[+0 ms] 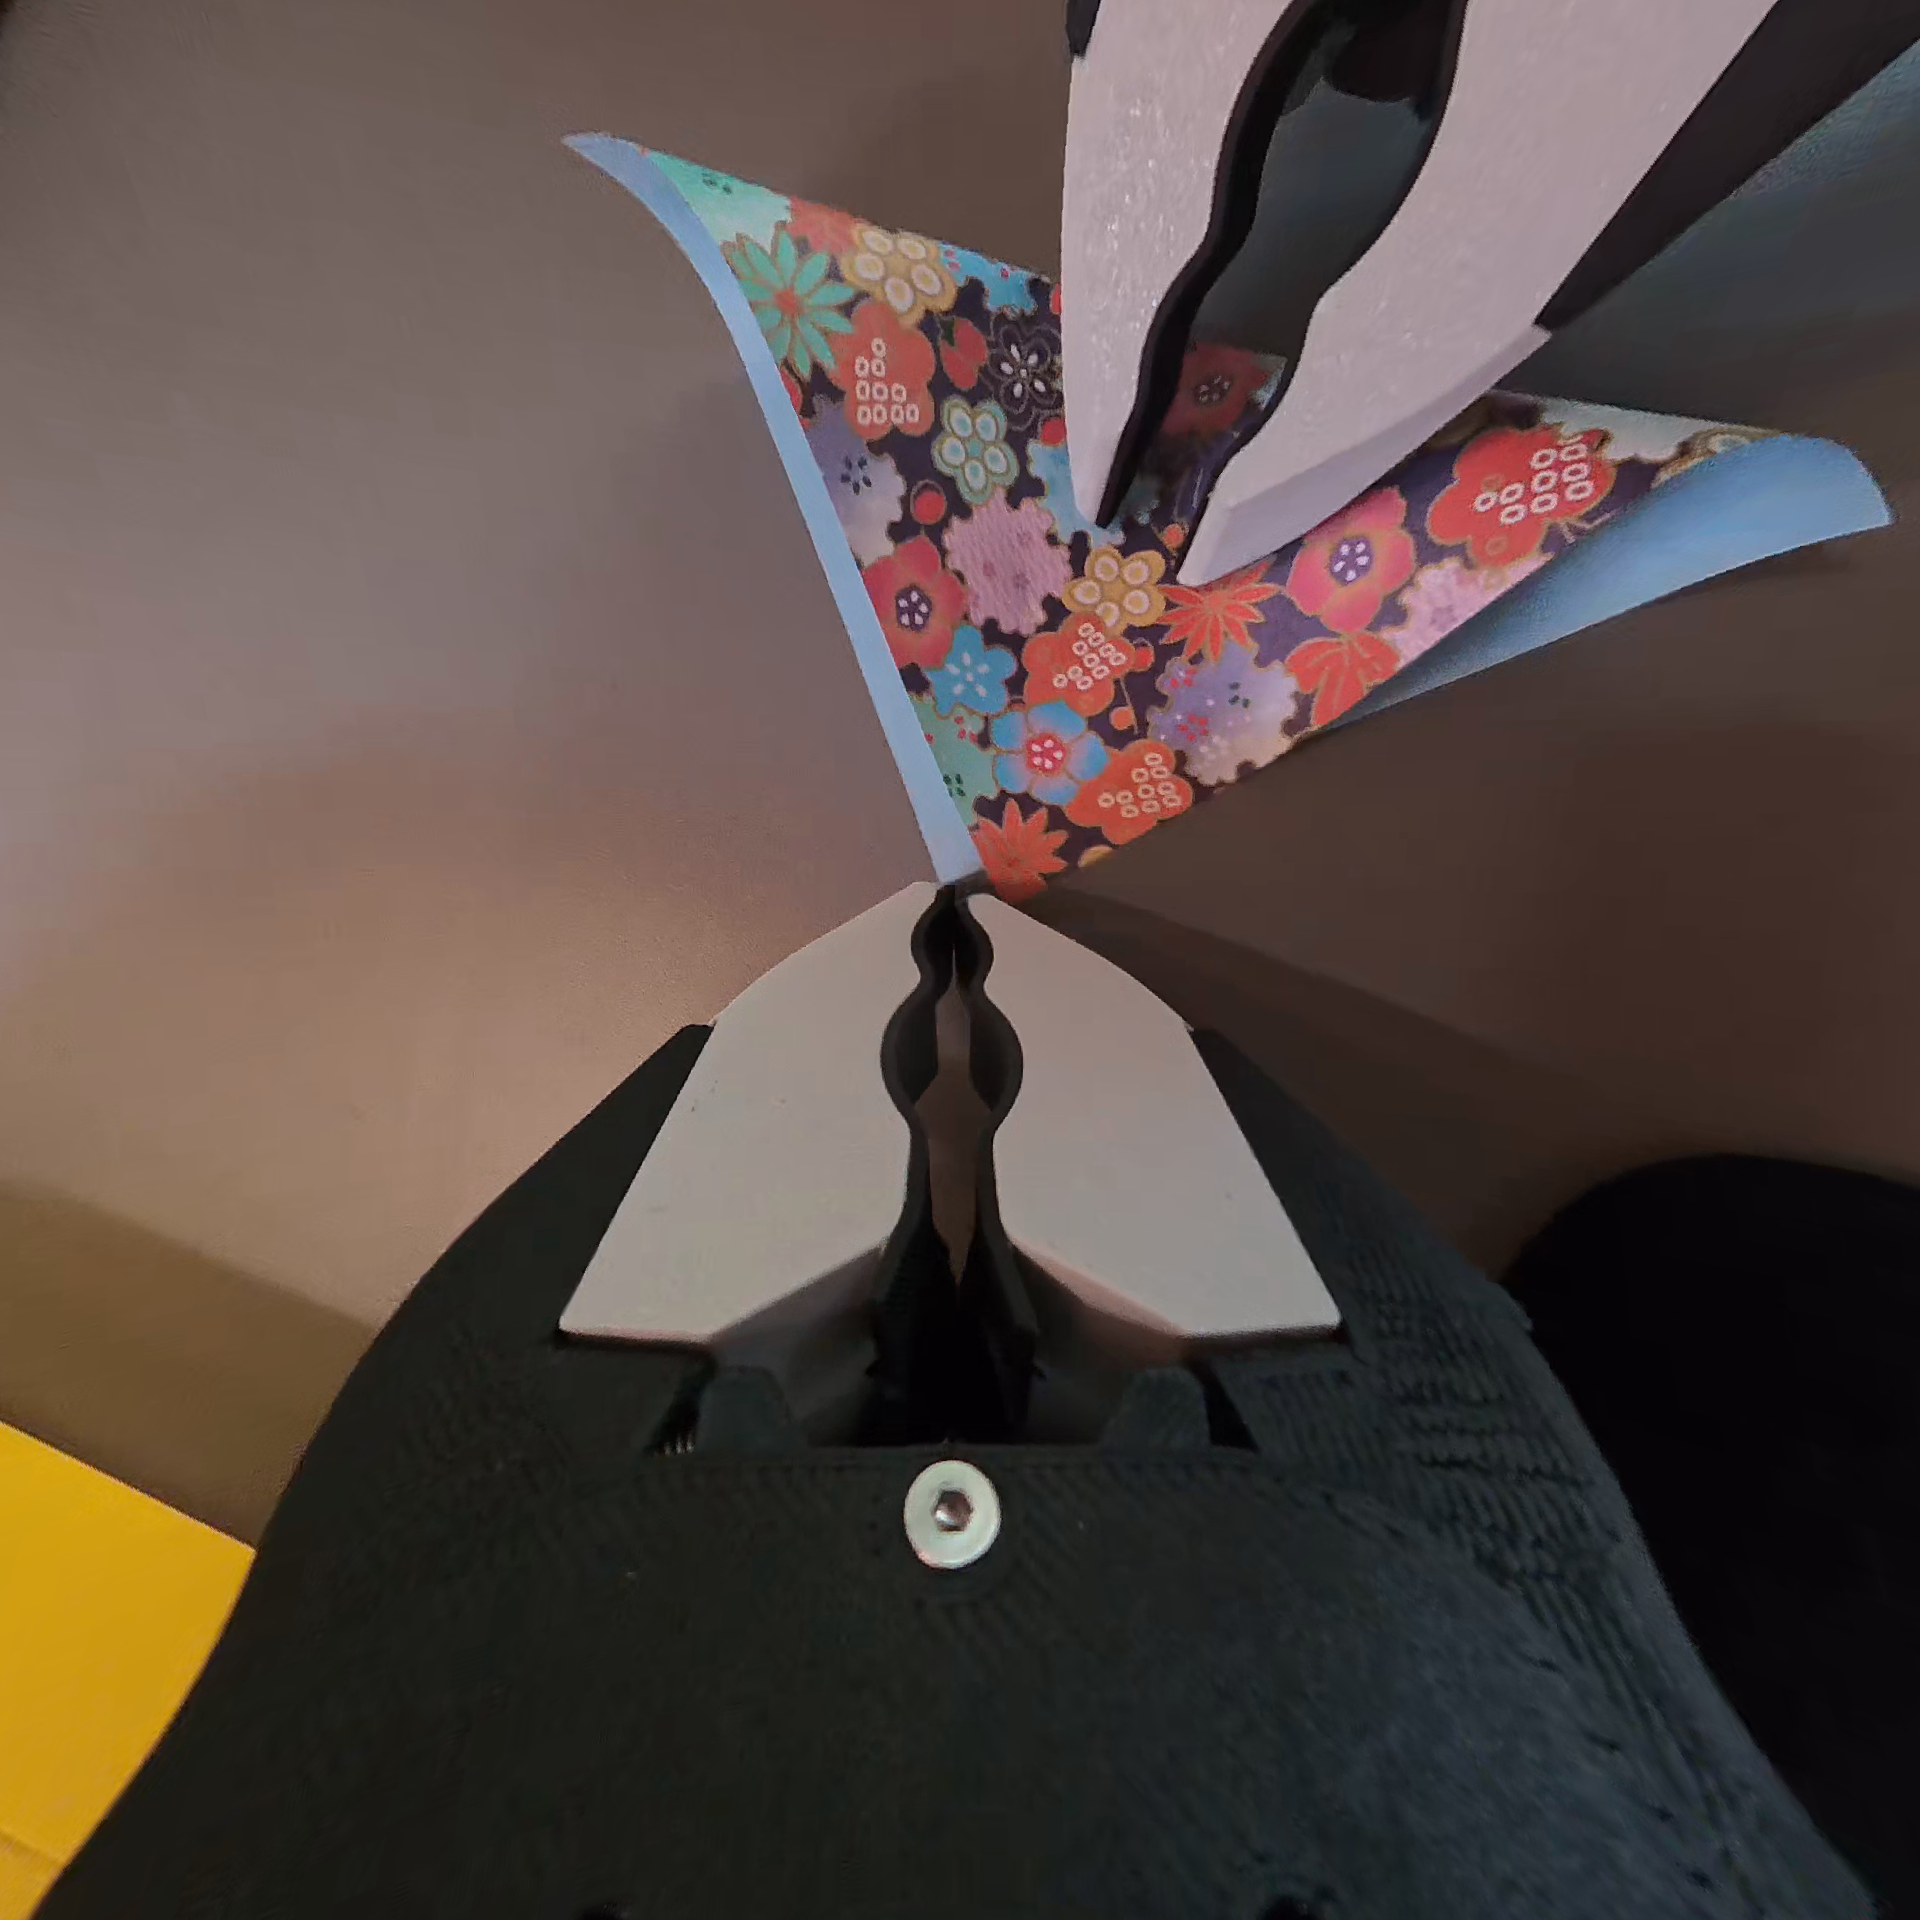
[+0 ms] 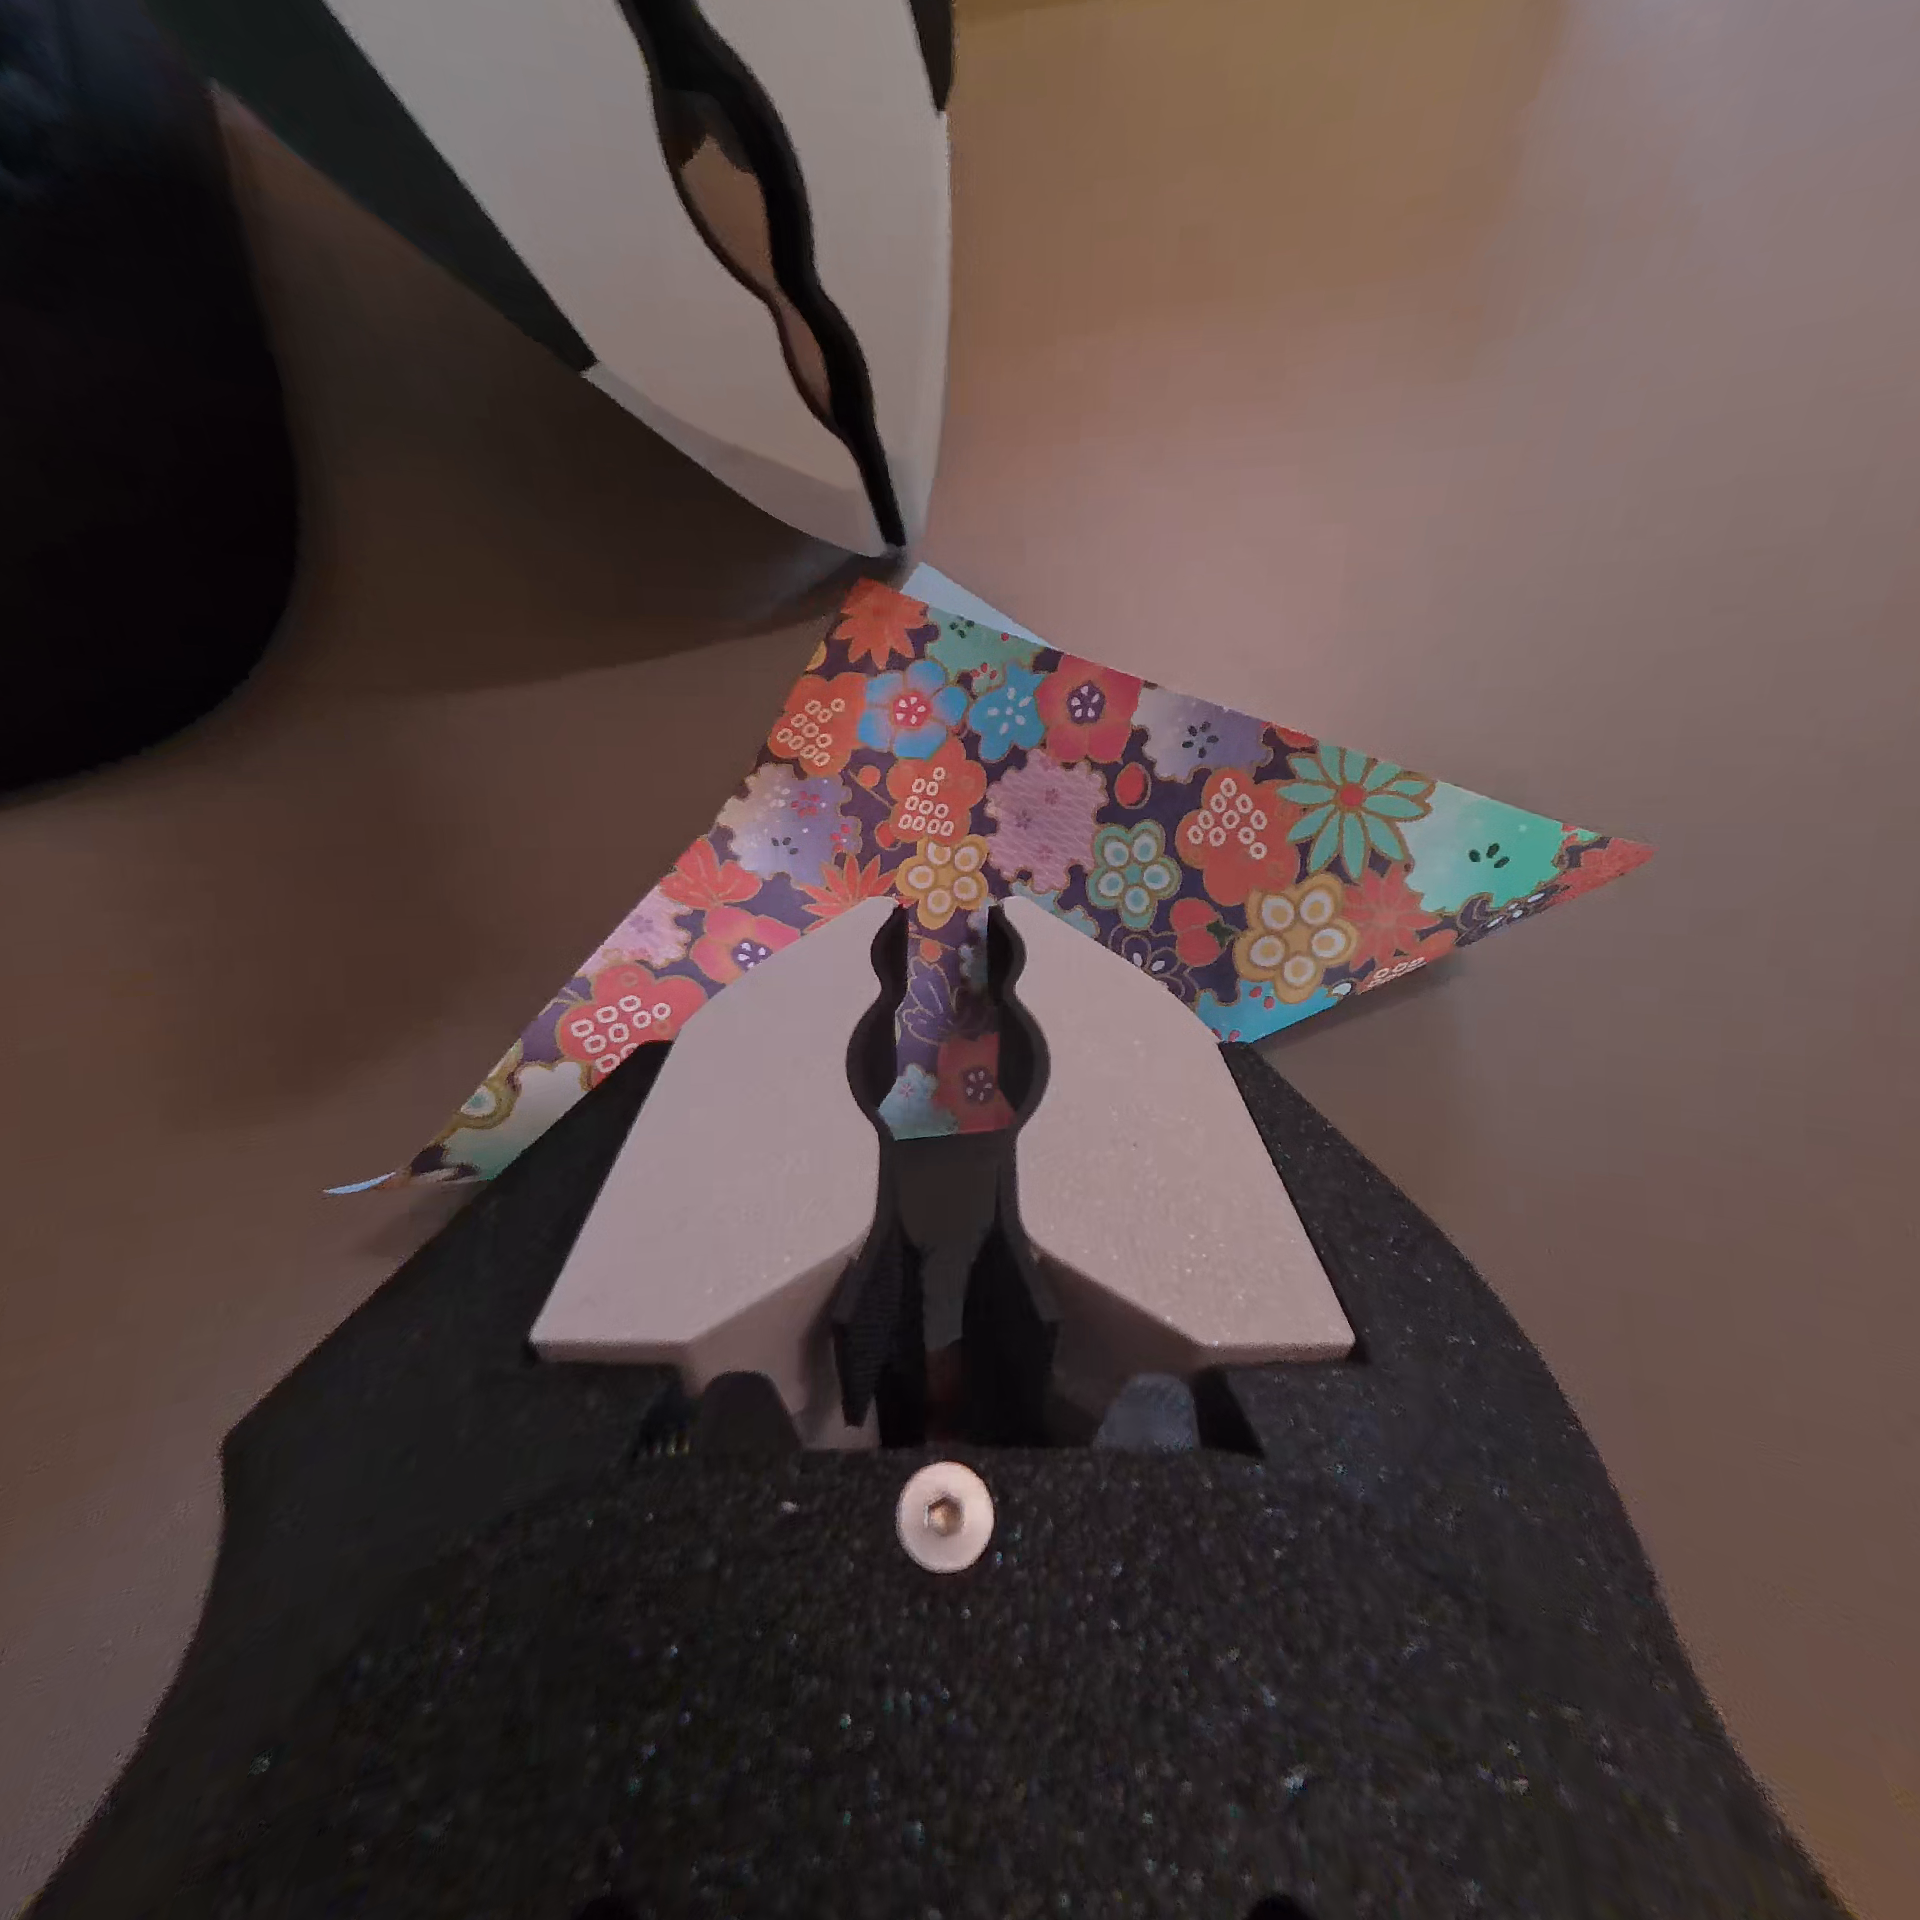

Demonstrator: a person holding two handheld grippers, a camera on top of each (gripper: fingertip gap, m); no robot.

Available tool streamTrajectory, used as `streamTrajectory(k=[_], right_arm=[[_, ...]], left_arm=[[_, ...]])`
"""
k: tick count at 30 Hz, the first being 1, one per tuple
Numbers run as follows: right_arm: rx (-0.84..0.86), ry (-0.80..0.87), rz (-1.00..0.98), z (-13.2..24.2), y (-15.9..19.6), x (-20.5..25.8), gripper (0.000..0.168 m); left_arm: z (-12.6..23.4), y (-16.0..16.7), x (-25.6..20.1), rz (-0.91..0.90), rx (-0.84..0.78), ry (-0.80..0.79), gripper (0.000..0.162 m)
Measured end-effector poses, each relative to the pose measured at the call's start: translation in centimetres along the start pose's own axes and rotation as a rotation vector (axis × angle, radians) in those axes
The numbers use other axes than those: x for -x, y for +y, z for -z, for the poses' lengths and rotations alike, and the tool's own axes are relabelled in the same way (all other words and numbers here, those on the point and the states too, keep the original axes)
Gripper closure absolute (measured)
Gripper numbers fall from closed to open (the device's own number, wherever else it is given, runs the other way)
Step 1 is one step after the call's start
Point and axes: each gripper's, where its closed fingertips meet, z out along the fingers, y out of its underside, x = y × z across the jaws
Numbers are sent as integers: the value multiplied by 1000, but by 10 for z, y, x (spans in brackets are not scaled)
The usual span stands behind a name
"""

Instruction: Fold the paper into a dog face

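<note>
both grippers are engaged on one sheet of paper (image 1: 1039, 644). left gripper (image 1: 951, 904) is clenched, its two pale fingers (image 1: 821, 1091) pressed together at the tips, and one pointed corner of the paper is pinched between those tips. in the right wrist view this same gripper (image 2: 891, 540) is seen entering from the upper left, its tips closed on the paper's upper corner.

right gripper (image 2: 948, 920) is closed onto the paper with a narrow gap left between its fingers (image 2: 769, 1122); the sheet is seen passing between the dark wavy inner pads, and a strip of the floral print is visible in the gap. in the left wrist view the right gripper (image 1: 1148, 540) is seen coming down from the top, its tips set on the middle of the printed face.

the paper is held in the air above a plain brown table surface (image 1: 312, 727), clear of it. it is folded into a triangular shape: the printed side carries red, blue, teal and lilac flowers on a dark ground, and the plain pale-blue reverse (image 1: 821, 499) is shown along its curled edges. two free corners are spread outward, one to each side.

one yellow object (image 1: 94, 1621) is visible at the lower left of the left wrist view, and one dark rounded object (image 2: 114, 468) at the left of the right wrist view; neither can be identified. no container is shown.

count: two grippers, one sheet.
</note>
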Motion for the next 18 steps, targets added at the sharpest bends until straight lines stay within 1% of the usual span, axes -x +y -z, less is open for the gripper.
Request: streamTrajectory(k=[4,6,7,11,13,18], right_arm=[[-7,-8,-6,0,0,1,154],[-15,-23,11,0,1,4,154],[-16,-27,17,1,2,4,154],[-12,-55,51,4,5,7,154],[-9,-57,50,5,6,7,154],[-20,-33,-6,5,7,2,154]], left_arm=[[0,0,1,-34,28,0,162],[-1,-1,11,-61,43,-66,162],[-1,-3,12,-76,33,-70,162],[-6,-12,1,-100,-11,20,162],[-7,-9,-2,-112,10,37,162],[-6,-9,-4,-88,-3,62,162]])
